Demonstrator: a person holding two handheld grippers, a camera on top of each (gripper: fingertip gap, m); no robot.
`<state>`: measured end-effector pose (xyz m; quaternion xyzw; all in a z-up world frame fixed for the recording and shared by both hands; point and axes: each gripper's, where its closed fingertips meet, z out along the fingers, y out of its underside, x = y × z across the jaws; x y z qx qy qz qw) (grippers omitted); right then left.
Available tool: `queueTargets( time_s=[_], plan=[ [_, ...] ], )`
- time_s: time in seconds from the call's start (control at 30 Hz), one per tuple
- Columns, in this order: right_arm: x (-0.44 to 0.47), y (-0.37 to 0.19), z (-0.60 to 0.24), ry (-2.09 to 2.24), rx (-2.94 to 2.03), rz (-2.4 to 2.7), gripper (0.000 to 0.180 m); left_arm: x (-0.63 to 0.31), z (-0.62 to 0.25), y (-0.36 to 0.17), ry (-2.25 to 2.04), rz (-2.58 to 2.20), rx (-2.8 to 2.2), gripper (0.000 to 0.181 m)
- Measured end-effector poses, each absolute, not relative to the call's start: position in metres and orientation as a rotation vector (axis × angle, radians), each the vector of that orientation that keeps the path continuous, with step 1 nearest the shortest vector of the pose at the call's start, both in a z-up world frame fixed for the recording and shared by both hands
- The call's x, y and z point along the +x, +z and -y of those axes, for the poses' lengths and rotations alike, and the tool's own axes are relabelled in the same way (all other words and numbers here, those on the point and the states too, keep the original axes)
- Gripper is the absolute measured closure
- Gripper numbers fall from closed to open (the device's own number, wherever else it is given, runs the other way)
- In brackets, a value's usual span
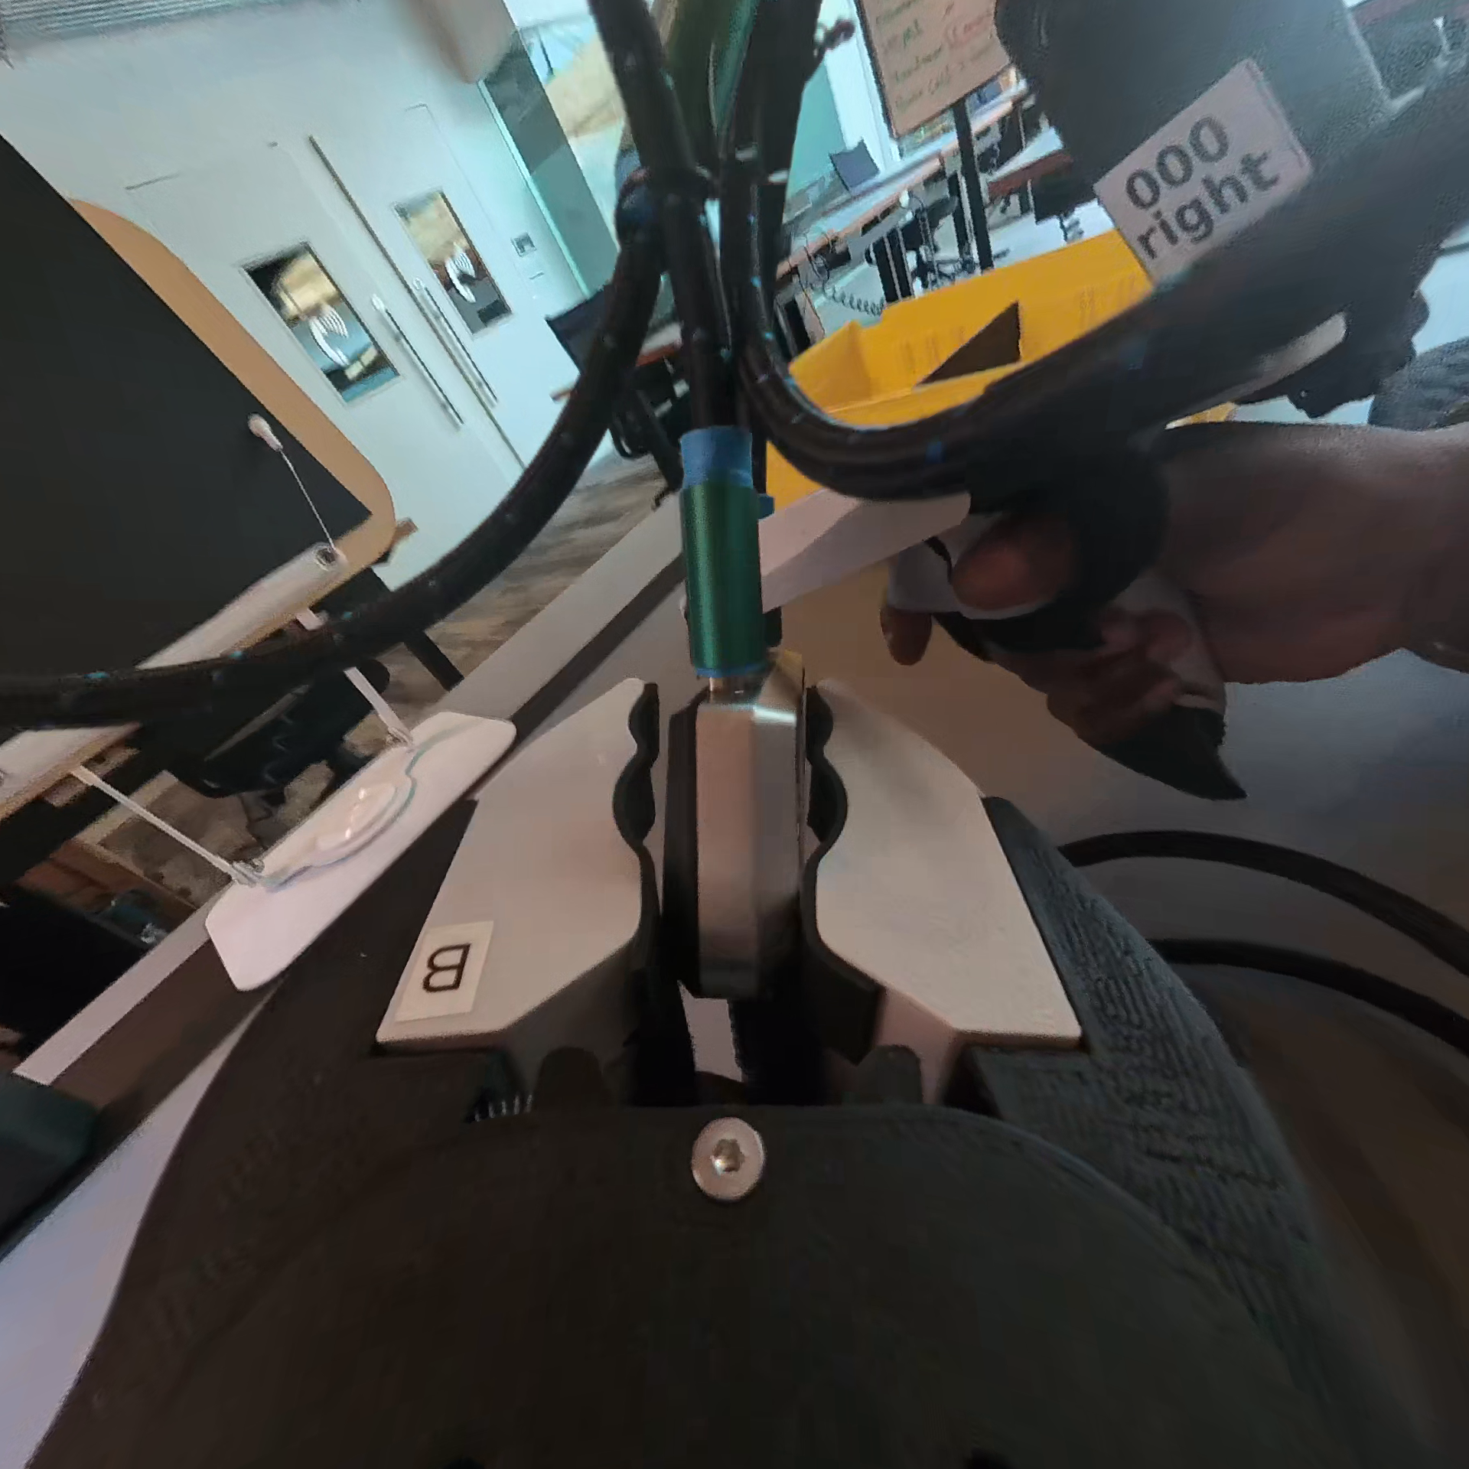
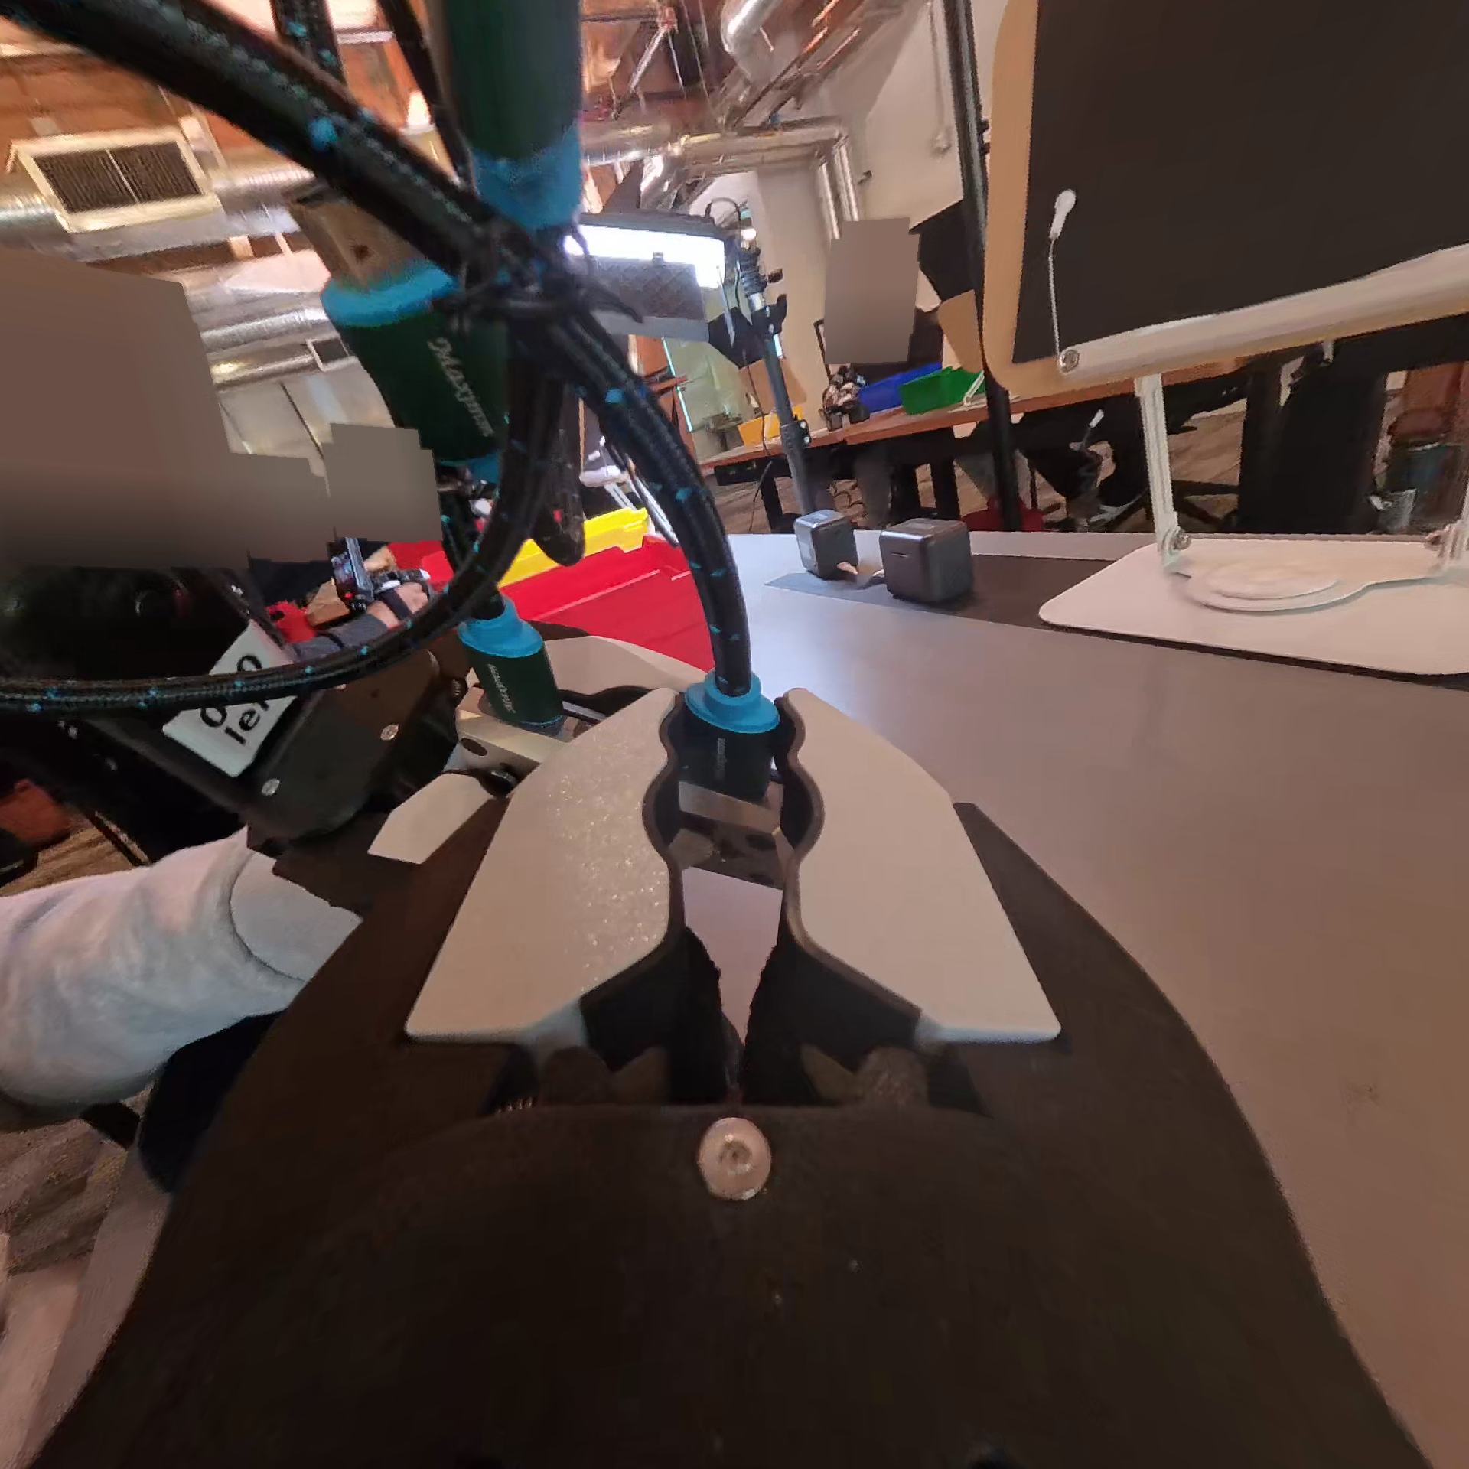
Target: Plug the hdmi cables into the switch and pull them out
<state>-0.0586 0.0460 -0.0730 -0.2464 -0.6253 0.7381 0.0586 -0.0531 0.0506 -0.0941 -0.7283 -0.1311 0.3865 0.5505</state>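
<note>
A: Nearest to you, your left tongs point(image 1: 731, 835) are clamped on the silver switch point(image 1: 743, 835), which stands on edge between the 2 white fingers point(image 1: 556, 858).

B: And the plug on top of it?

A: 1 green HDMI plug point(image 1: 722, 588) with blue tape above it stands upright at the switch's far end; whether it is fully seated you cannot tell. Its braided black cable point(image 1: 691, 262) rises out of view.

B: What about your other side?

A: Your right tongs point(image 2: 727, 775) are pressed around a second green plug point(image 2: 723, 763) with a blue collar, metal tip pointing toward the camera and free of any port. Its cable point(image 2: 719, 588) arcs up and left.

B: Farther out?

A: Just left of that, the switch point(image 2: 497, 743) shows with the first plug point(image 2: 513, 676) standing on it. On the grey desk point(image 2: 1113, 795) beyond sit 2 dark cube chargers point(image 2: 926, 560) and a white stand base point(image 2: 1240, 596). Red and yellow bins point(image 2: 620, 588) lie past the desk edge
</note>
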Motion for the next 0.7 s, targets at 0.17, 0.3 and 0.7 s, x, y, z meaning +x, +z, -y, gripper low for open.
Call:
queueTargets(
  time_s=[0.17, 0.3, 0.7],
  plan=[
    [-0.063, -0.070, -0.050, 2.075, -0.608, 1.892, 0.159, -0.063, -0.047, -0.123, 0.892, 0.437, -1.918, 0.147],
    [-0.061, -0.066, -0.050, 1.934, -0.481, 1.851, 0.159, -0.066, -0.047, -0.136, 0.828, 0.504, -1.960, 0.146],
    [-0.012, -0.016, -0.077, 2.693, -0.001, 1.741, 0.159, 0.019, -0.047, -0.027, 0.086, 0.085, -1.275, 0.112]
  ],
)
